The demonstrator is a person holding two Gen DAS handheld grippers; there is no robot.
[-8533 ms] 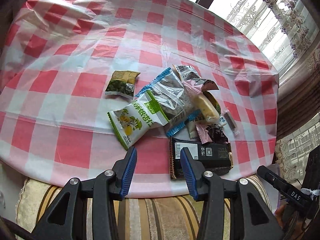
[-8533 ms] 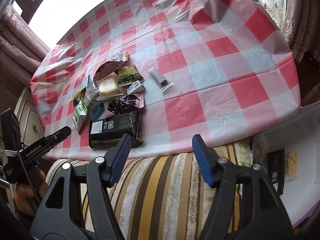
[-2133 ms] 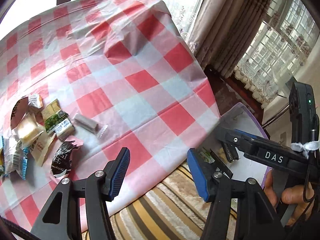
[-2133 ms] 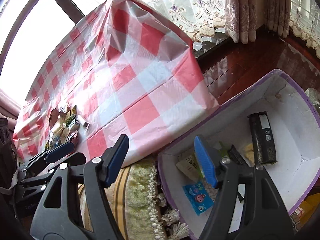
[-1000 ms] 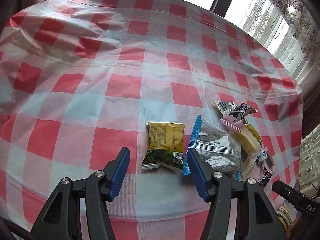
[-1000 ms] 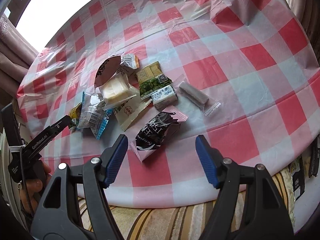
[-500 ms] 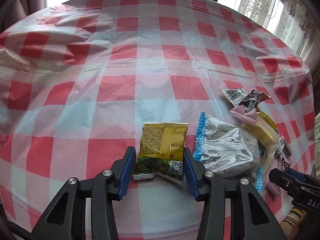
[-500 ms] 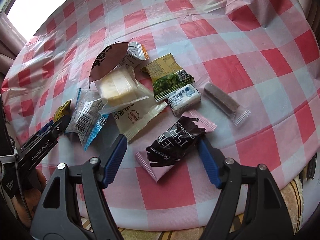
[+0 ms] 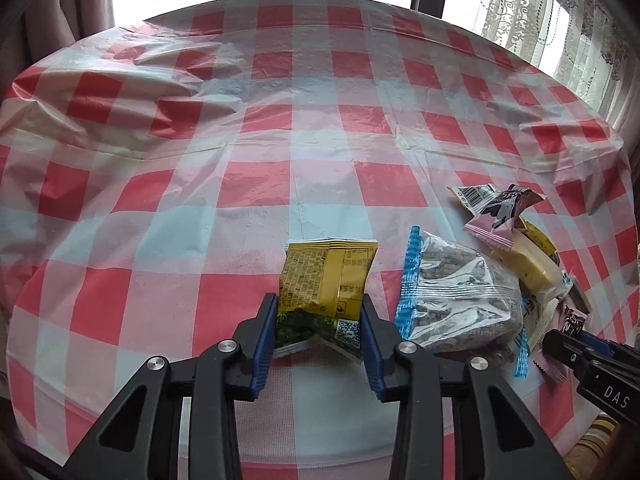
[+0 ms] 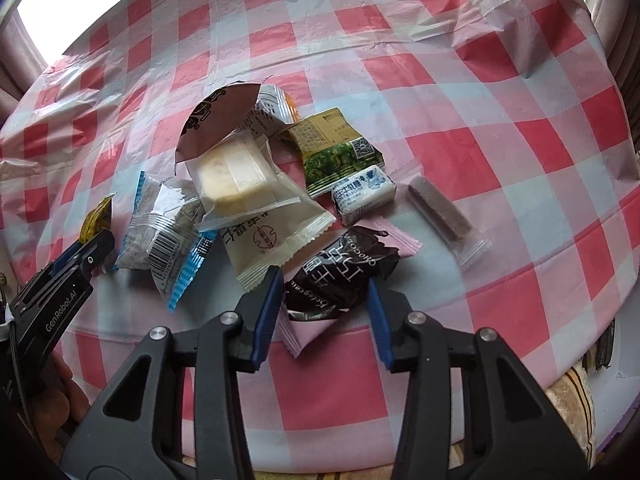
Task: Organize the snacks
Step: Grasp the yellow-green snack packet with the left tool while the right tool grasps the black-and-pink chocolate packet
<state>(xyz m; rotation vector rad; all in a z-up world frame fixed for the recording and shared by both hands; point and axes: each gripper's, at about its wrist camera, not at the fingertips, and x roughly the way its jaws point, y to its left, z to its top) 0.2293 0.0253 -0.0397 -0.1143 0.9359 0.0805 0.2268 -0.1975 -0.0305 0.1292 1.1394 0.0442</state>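
Left gripper (image 9: 320, 316) pinching yellow-green packet (image 9: 326, 280); right gripper (image 10: 326, 304) clamps crumpled brown-pink packet (image 10: 340, 270)

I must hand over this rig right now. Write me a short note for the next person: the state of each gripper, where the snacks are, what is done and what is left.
Left gripper: closed on the yellow packet, which buckles between the pads; it looks still on the tablecloth.
Right gripper: pads on both sides of the chocolate packet; grip not certain.
Other snacks lie in a pile on the cloth: clear blue-edged bag, cake packet, green packet, small white candy, brown bar.
Done: nothing visibly stored from these views.
Left: lift both packets, put them away, then clear the pile.
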